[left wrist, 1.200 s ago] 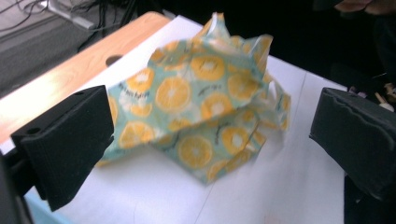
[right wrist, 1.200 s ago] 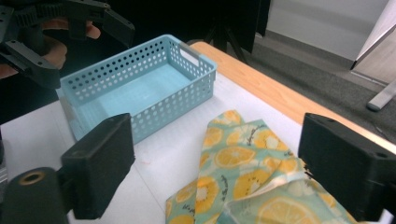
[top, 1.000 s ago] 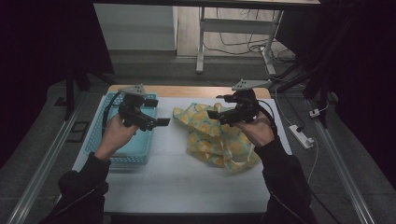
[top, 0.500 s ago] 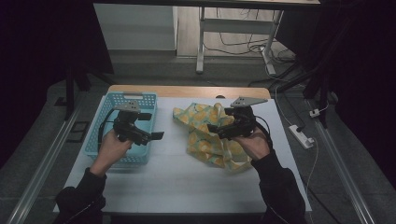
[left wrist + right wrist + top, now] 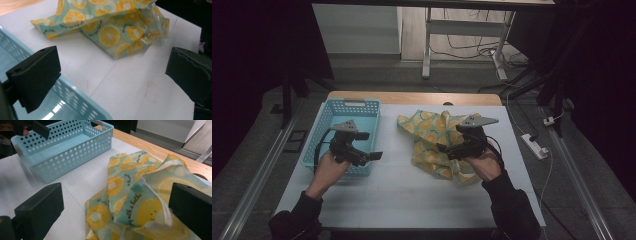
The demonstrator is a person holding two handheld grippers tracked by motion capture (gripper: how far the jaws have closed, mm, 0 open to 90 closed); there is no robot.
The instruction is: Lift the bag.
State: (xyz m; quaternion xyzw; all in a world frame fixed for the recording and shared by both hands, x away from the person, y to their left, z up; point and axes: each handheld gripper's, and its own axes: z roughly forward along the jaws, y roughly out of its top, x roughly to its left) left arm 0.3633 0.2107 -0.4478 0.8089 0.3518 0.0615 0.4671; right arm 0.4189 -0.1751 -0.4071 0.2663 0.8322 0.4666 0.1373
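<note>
Cloth with lemon slices reads "with a bottle".

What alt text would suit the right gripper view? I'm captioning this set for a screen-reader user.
The right gripper, its two black jaws wide apart, hangs over a crumpled lemon-print cloth on a white table. Behind the cloth on the left stands an empty light blue perforated basket, with the other gripper above its far corner.

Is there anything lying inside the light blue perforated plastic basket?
No, the light blue perforated plastic basket shows a bare floor in the right gripper view.
</note>
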